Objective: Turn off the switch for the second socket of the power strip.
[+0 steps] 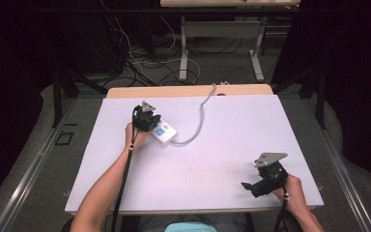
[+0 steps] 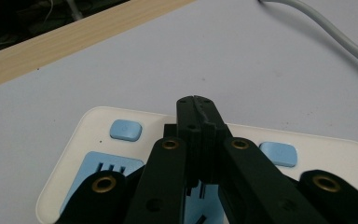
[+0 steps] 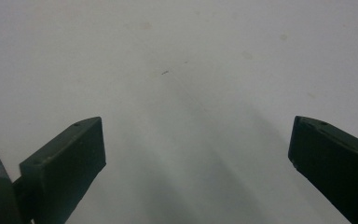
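The left gripper (image 2: 196, 100), jaws closed on nothing, rests its tip on the white power strip (image 1: 164, 134) near the table's (image 1: 251, 125) far-left corner, likely pressing a blue switch (image 2: 126, 129); the next move calls for lifting off. The right gripper (image 3: 196, 149) idles wide open near the near-right corner

Black grippers (image 1: 149, 119), brass screws, grey plates

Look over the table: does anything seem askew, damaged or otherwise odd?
Nothing looks damaged or spilled. The white power strip lies at a slant to the table edges, its grey cable curving off the far side. The shut left gripper sits over it; the right gripper is open, well apart.
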{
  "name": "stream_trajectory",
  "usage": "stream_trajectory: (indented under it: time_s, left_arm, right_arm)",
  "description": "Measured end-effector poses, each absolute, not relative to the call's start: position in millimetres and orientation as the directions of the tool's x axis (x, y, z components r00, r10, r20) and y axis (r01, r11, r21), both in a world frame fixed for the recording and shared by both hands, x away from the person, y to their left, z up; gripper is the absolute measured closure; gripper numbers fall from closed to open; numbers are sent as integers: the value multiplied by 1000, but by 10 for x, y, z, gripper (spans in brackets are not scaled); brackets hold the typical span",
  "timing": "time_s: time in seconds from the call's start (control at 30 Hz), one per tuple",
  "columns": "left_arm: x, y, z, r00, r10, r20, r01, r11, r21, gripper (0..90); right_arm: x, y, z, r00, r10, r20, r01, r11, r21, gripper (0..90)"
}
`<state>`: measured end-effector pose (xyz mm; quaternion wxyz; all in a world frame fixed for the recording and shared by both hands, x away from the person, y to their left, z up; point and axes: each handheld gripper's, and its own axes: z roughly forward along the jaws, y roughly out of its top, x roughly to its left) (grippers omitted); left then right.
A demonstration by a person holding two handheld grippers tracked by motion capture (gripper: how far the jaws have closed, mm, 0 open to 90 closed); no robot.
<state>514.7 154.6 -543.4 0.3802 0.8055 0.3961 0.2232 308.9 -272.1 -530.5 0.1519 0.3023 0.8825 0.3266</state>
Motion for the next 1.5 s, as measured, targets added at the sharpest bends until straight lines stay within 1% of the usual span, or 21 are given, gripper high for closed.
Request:
stream_trajectory:
  time_s: [0.53, 0.57, 0.6, 0.63, 0.67, 0.7, 0.77, 0.87, 0.9, 0.93, 1.03, 1.1, 1.17, 1.23, 1.5]
  left_arm:
    - [5107, 1567, -5319, 586, 809, 51, 455, -381, 805, 899]
    - [5102, 1564, -5308, 585, 810, 47, 454, -375, 808, 889]
    - [5095, 1568, -5287, 589, 807, 45, 465, -384, 798, 833]
    - [5094, 1559, -5288, 580, 813, 45, 463, -375, 804, 801]
    - [5096, 1558, -5282, 578, 815, 45, 464, -373, 803, 726]
    - [5096, 1557, -5278, 571, 819, 44, 466, -368, 805, 726]
    - [5096, 1556, -5262, 567, 822, 43, 475, -370, 799, 622]
    - [5085, 1556, -5224, 574, 818, 41, 493, -385, 780, 441]
    - [5079, 1550, -5222, 570, 821, 40, 491, -378, 785, 363]
    - [5071, 1554, -5212, 570, 821, 39, 490, -378, 785, 315]
    - [5054, 1564, -5184, 571, 821, 33, 500, -379, 779, 177]
    - [5041, 1581, -5165, 573, 819, 33, 509, -387, 769, 126]
    - [5029, 1592, -5155, 575, 818, 27, 515, -388, 764, 48]
    - [5006, 1600, -5138, 571, 821, 24, 521, -385, 762, 0]
    - [4936, 1681, -5053, 560, 829, 20, 514, -366, 776, 0]
  right_arm:
    - [3086, -2720, -5304, -771, 632, -73, 433, 605, 668, 34]
    - [3086, -2721, -5303, -771, 633, -73, 433, 605, 668, 34]
    - [3086, -2721, -5303, -771, 632, -73, 433, 605, 668, 34]
    - [3086, -2721, -5304, -771, 633, -73, 433, 605, 668, 34]
    - [3084, -2720, -5303, -771, 632, -73, 433, 605, 668, 34]
    - [3084, -2720, -5303, -771, 632, -73, 433, 605, 668, 34]
    - [3082, -2720, -5301, -770, 633, -75, 433, 606, 667, 34]
    - [3081, -2721, -5301, -770, 633, -75, 432, 605, 668, 34]
    - [3083, -2722, -5302, -772, 632, -73, 432, 604, 669, 34]
    - [3083, -2722, -5301, -771, 632, -73, 432, 605, 669, 34]
    - [3082, -2723, -5301, -772, 631, -75, 431, 607, 668, 34]
    - [3082, -2723, -5300, -772, 632, -73, 432, 604, 670, 34]
    - [3082, -2722, -5301, -772, 632, -75, 431, 606, 669, 34]
    - [3082, -2722, -5301, -771, 632, -75, 431, 605, 669, 34]
    - [3082, -2725, -5300, -770, 633, -76, 430, 605, 670, 33]
